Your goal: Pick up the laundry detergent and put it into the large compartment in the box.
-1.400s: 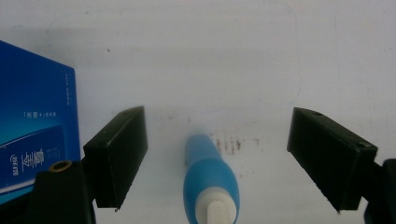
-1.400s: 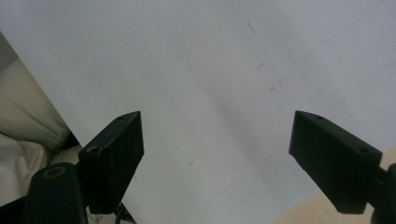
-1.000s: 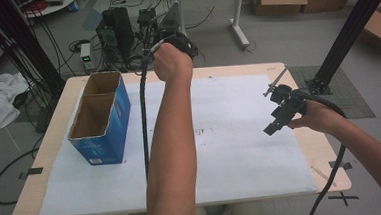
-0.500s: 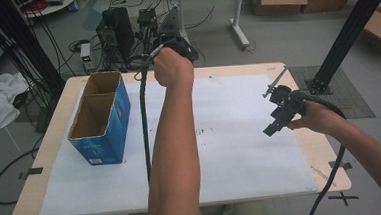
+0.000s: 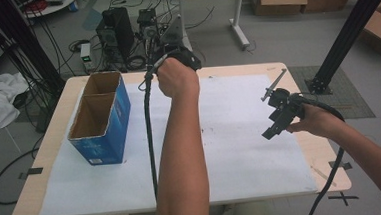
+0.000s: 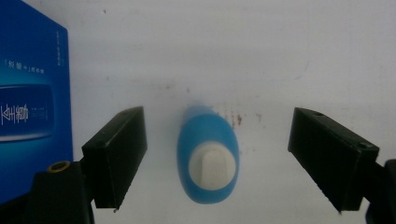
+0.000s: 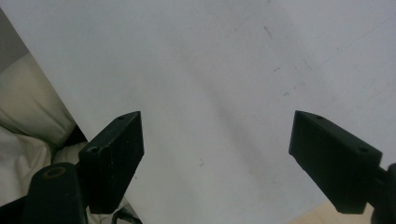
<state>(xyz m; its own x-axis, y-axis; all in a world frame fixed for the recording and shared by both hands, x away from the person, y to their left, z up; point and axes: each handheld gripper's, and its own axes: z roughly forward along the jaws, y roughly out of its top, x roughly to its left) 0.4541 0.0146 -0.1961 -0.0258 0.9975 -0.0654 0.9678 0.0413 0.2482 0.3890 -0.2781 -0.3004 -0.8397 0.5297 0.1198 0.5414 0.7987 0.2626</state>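
we are hovering the left gripper [image 6: 212, 158], jaws spread wide, over a blue bottle [image 6: 208, 161] lying on the white sheet beside the blue box [image 6: 32, 102]. it is looking light, smooth, slippery; we are planning to pinch its mid-body. right gripper [image 7: 215, 158] is hanging open, empty.

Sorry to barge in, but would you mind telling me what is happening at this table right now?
A person is working at a table covered with white paper, a gripper in each hand. The left gripper, held out over the middle of the far side, has its jaws wide open on either side of a small blue object with a white tip lying on the paper, not touching it. A blue cardboard box, open on top, stands to the left. The right gripper hangs open near the right edge, holding nothing.
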